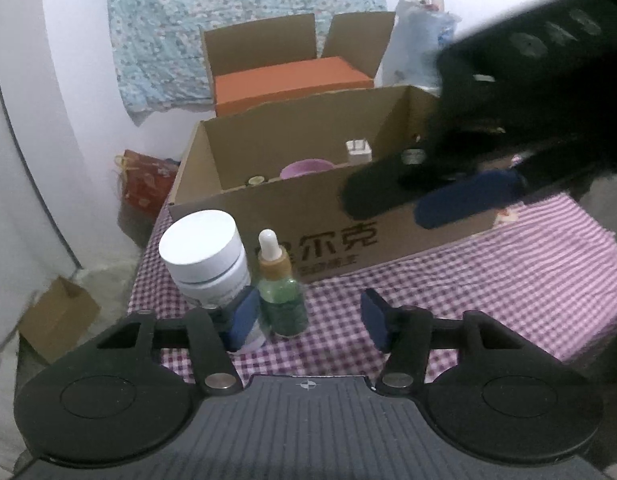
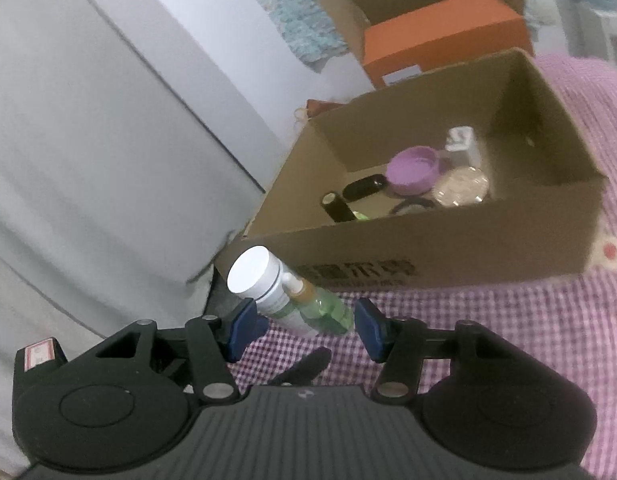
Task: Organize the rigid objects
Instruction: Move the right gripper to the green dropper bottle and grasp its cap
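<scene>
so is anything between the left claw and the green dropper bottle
No. The left claw is open, and the green dropper bottle stands just beyond its left finger pad with nothing in front of it. The white jar stands close beside the bottle, crowding that side.

We see a purple-and-white checked cloth over the counter, a brown cardboard box printed with dark characters, a white-lidded jar, and a green dropper bottle with an amber collar and white bulb. Behind stand an orange box and pale blue floral fabric. Inside the cardboard box sits a lilac cup. Both black claws carry blue pads.
</scene>
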`<state>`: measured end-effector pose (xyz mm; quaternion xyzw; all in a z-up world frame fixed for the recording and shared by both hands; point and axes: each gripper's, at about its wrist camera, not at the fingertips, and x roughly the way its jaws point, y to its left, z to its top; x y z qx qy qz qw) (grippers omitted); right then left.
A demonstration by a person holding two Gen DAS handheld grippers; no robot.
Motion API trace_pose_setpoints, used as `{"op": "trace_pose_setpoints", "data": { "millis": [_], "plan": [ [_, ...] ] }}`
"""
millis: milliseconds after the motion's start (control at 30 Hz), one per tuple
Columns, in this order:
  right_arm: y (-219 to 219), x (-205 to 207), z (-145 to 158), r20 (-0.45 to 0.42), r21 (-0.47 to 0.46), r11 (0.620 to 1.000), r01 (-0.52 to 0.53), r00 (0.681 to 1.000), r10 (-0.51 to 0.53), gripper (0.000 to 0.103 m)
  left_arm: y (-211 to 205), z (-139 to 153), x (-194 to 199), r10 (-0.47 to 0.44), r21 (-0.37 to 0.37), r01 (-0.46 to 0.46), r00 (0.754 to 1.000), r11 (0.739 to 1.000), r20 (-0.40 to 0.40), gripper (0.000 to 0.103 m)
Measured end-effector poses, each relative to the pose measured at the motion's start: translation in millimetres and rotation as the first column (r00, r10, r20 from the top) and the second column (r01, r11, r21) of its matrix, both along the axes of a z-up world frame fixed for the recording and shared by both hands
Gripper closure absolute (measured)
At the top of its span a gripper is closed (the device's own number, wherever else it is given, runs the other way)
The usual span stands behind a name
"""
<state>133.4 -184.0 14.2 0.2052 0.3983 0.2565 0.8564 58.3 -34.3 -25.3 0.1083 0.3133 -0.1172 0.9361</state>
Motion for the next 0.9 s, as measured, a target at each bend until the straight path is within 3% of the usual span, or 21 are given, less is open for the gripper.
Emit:
{"op": "trace_pose_setpoints", "data": {
  "millis": [267, 467, 667, 900],
  "plan": [
    [47.9, 32.4, -6.4, 0.071, -0.154, 0.983, -0.103, 0.991, 0.115, 0.057, -1.6, -7.3, 9.4, -0.010, 0.021, 0.009, 1.000, 1.000, 0.022, 0.060],
    [72.0, 46.1, -11.8, 0.100, -0.243, 0.956, -0.165, 0.976, 0.194, 0.074, 3.3, -10.7, 11.9, -0.014, 0.013, 0.014, 1.000, 1.000, 0.013, 0.064],
    [72.5, 50.0, -19.8, 0.092, -0.248, 0.950, -0.189, 0.972, 0.217, 0.085, 3.2, -11.8, 8.3, -0.005, 0.041, 0.004, 1.000, 0.999, 0.028, 0.064],
    [53.4, 43.8, -22.9, 0.066, -0.205, 0.966, -0.158, 0.983, 0.174, 0.085, -8.6, -14.9, 16.1, -0.024, 0.089, 0.022, 0.999, 0.996, 0.024, 0.063]
  ]
}}
